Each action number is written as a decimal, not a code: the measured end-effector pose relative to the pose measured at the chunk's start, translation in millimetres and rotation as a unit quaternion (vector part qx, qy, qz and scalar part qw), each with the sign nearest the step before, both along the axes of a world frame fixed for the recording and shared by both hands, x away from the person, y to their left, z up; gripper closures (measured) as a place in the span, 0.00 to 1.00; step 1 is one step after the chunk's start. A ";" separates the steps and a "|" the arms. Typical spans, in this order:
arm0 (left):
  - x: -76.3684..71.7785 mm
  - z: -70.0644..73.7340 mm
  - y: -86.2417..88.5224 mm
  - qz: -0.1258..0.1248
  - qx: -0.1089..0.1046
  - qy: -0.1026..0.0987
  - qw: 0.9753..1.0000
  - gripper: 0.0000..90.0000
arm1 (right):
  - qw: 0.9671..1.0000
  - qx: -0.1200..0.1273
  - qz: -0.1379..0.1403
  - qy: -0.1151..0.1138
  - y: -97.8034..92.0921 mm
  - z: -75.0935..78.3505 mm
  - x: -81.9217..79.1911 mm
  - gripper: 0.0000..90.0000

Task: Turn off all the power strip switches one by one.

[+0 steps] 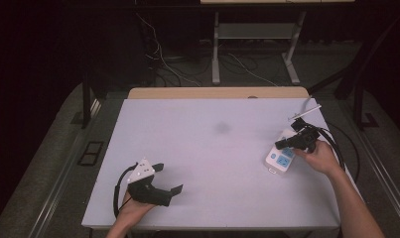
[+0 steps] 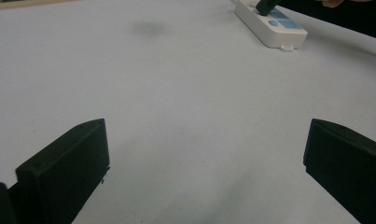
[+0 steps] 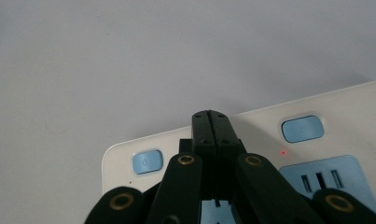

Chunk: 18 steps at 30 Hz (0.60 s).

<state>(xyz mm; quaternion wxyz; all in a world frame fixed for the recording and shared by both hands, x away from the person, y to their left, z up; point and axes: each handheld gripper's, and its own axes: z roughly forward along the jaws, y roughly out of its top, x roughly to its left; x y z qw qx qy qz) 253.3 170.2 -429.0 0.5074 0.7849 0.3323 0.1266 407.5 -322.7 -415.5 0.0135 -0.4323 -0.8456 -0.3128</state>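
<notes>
Clenched right hand-held gripper [image 1: 287,144] over a white plastic power strip with blue sockets [image 1: 281,157]

The strip is seen at the white bench's [image 1: 212,148] right edge; the left hand-held gripper [image 1: 168,179] is held released near the front-left.

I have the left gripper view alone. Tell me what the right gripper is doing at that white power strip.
Observer: The right gripper has its jaws shut together, empty, tips over the white plastic power strip with blue sockets.
Operator: Report where the tips sit.
Observer: In the right gripper view they lie between two small blue rounded buttons, one on each side.
Operator: Check for an indicator light.
Observer: A tiny red dot glows just below the right-hand button.
Operator: Give me my own gripper's place.
Observer: The high view shows the left gripper open, near the front left of the white table.
</notes>
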 end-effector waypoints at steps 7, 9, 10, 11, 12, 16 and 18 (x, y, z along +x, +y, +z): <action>-0.2 0.4 1.5 0.002 -0.002 -0.001 1.000 0.00 | 1.000 0.015 0.002 0.003 0.5 0.4 1.6 1.00; 0.0 0.4 1.9 0.003 -0.003 0.000 1.000 0.00 | 1.000 0.012 -0.004 -0.001 0.9 2.8 1.3 1.00; 0.1 0.4 2.0 0.003 -0.004 0.000 1.000 0.00 | 1.000 0.012 -0.005 0.000 0.8 3.0 1.5 1.00; 0.1 0.5 2.1 0.003 -0.004 0.000 1.000 0.00 | 1.000 0.011 -0.005 0.000 0.8 3.2 1.5 1.00; 0.0 0.6 2.1 0.003 -0.004 0.000 1.000 0.00 | 1.000 0.011 -0.005 -0.002 0.4 3.5 1.6 1.00; -0.1 0.6 2.0 0.003 -0.004 0.000 1.000 0.00 | 0.999 0.034 -0.012 -0.003 -5.2 7.6 2.4 1.00; -0.1 0.7 2.0 0.003 -0.003 -0.001 1.000 0.00 | 0.999 0.039 -0.016 -0.007 -7.9 11.7 2.7 1.00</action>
